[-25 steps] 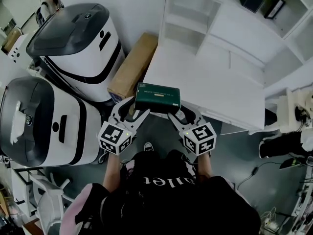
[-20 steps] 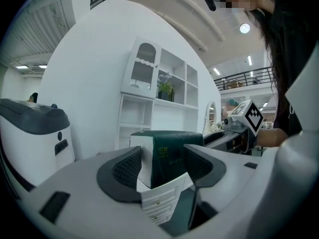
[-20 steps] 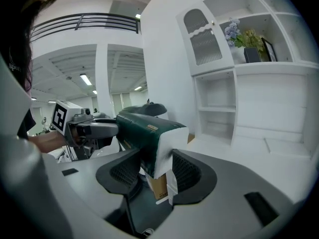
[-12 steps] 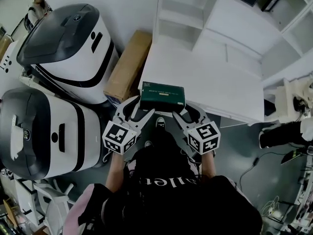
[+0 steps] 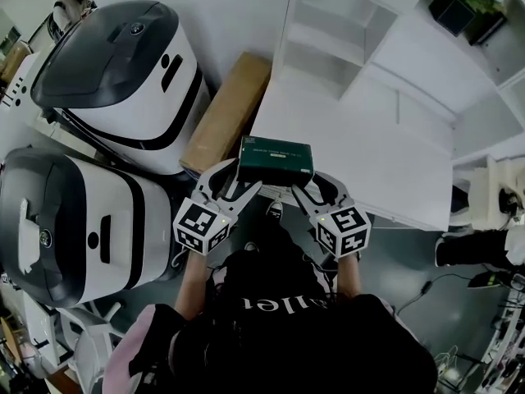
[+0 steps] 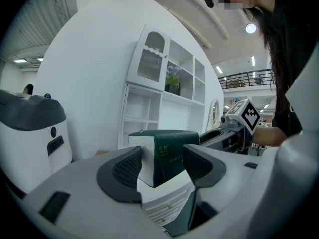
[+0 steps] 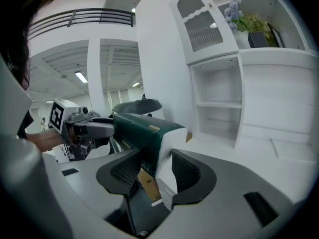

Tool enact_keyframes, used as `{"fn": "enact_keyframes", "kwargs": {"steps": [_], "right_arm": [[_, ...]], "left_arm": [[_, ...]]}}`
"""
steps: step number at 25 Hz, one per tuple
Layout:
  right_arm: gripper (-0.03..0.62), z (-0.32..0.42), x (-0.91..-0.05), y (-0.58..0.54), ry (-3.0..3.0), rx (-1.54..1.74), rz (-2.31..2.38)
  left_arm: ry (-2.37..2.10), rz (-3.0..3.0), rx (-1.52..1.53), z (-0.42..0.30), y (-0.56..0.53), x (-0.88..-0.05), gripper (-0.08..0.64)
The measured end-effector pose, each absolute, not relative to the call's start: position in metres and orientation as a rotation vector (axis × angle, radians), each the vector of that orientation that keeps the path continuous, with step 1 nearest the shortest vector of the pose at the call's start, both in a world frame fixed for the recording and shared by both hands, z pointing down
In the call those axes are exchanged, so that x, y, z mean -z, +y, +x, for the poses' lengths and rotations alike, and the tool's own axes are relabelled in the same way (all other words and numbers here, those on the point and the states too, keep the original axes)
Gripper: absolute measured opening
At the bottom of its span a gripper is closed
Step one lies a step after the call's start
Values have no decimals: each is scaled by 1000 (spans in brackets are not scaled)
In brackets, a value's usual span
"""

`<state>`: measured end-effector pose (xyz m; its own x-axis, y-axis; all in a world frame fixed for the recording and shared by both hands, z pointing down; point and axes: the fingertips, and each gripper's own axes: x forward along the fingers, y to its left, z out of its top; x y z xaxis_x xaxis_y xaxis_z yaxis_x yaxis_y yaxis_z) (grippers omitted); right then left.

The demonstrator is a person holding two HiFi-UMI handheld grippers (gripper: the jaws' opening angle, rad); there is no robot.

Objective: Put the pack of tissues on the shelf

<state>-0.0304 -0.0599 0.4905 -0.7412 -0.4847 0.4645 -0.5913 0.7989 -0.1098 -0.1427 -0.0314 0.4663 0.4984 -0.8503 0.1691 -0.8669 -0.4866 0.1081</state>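
The dark green pack of tissues (image 5: 276,161) hangs over the near edge of the white desk (image 5: 361,154), held at both ends. My left gripper (image 5: 237,182) is shut on its left end, where the white side of the pack (image 6: 162,158) sits between the jaws. My right gripper (image 5: 302,187) is shut on the right end of the pack (image 7: 144,133). White shelf compartments (image 5: 328,35) stand at the back of the desk, beyond the pack.
Two large white-and-grey machines (image 5: 115,64) (image 5: 74,220) stand to the left. A brown cardboard box (image 5: 225,113) lies between them and the desk. A dark planter with flowers (image 5: 463,6) sits on the upper shelf at the right. Cables lie on the floor at the right.
The pack and both grippers have edged slightly forward toward the desk and shelf. The head view has shifted, showing more of the shelf.
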Motion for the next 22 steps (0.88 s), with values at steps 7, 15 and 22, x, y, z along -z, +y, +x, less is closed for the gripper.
{"fn": "enact_keyframes", "kwargs": {"steps": [7, 15, 22], "right_arm": [[216, -38, -497, -136, -2550, -355, 806], [215, -30, -483, -219, -2578, -368, 869], [213, -12, -471, -271, -2602, -351, 920]], "left_arm": [[-1469, 2557, -173, -149, -104, -467, 273], [-1453, 2597, -205, -141, -192, -453, 273], [-1445, 2635, -231, -124, -247, -444, 273]]}}
